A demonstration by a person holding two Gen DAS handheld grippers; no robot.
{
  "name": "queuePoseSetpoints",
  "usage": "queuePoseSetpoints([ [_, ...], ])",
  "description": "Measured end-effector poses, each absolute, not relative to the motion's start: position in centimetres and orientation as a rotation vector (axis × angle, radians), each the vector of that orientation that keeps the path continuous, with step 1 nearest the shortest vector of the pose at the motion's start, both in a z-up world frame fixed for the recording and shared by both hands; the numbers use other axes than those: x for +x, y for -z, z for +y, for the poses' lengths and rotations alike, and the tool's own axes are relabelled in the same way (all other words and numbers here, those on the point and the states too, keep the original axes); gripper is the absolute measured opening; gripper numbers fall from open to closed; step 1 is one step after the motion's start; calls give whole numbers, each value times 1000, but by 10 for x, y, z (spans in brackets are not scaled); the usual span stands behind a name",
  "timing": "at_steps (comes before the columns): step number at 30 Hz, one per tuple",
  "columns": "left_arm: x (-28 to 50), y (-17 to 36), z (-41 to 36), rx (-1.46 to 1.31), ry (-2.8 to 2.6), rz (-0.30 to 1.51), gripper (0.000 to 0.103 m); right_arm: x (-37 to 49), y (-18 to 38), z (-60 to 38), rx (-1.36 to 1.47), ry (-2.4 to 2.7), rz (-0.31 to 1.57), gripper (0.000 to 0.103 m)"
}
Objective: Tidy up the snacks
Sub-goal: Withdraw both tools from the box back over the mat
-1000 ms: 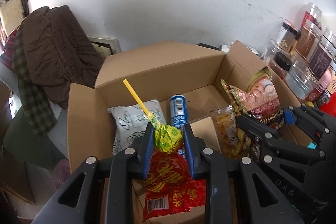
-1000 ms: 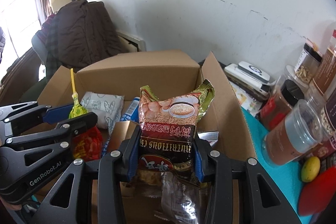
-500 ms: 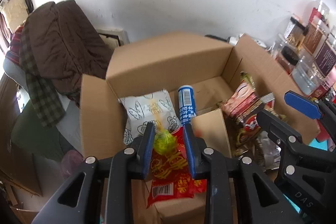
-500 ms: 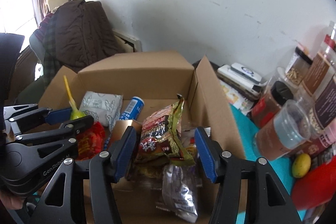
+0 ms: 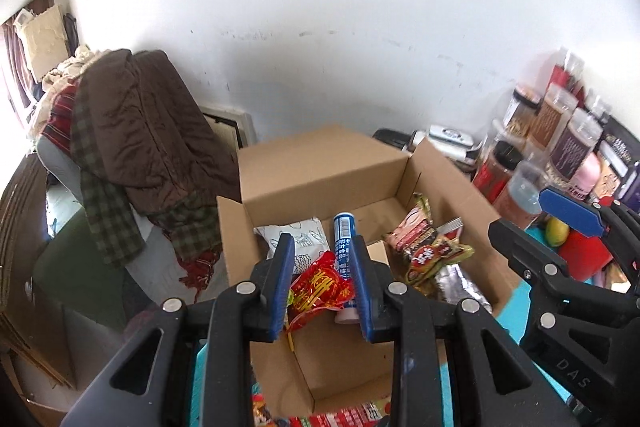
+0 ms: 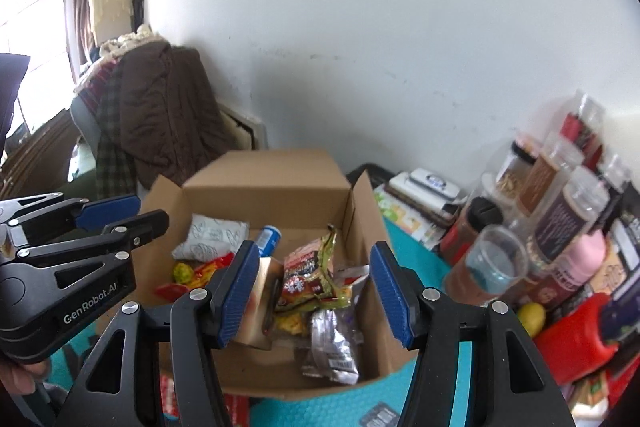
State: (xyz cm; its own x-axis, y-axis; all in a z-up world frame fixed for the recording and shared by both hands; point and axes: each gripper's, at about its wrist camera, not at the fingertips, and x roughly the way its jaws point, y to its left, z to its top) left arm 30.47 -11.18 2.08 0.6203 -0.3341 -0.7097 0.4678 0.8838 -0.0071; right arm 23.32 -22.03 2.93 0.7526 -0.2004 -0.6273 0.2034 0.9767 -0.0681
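I hold my right gripper [image 6: 315, 259] parted and empty over the cardboard box [image 6: 264, 179] because its oat packet [image 6: 306, 277] now lies inside, and my left gripper [image 5: 319, 251] narrow and empty, its lollipop [image 6: 182, 271] seemingly inside too.

One box [image 6: 280, 183] — two tongs [image 6: 312, 291]

"GenRobot.AI" stands in white letters on the black body of the left gripper [image 6: 120, 217], seen from the right wrist. The right gripper [image 5: 532, 223] carries the embossed letters "DAS" low on its black frame. The blue tube [image 5: 345, 247] bears white characters and a barcode, probably Chinese, too small to read.
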Motion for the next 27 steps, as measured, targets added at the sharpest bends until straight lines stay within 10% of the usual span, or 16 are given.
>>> queuePoseSetpoints([
  [27, 167, -69, -24, 134, 543, 614, 28, 89, -69, -155, 28, 201, 546, 63],
])
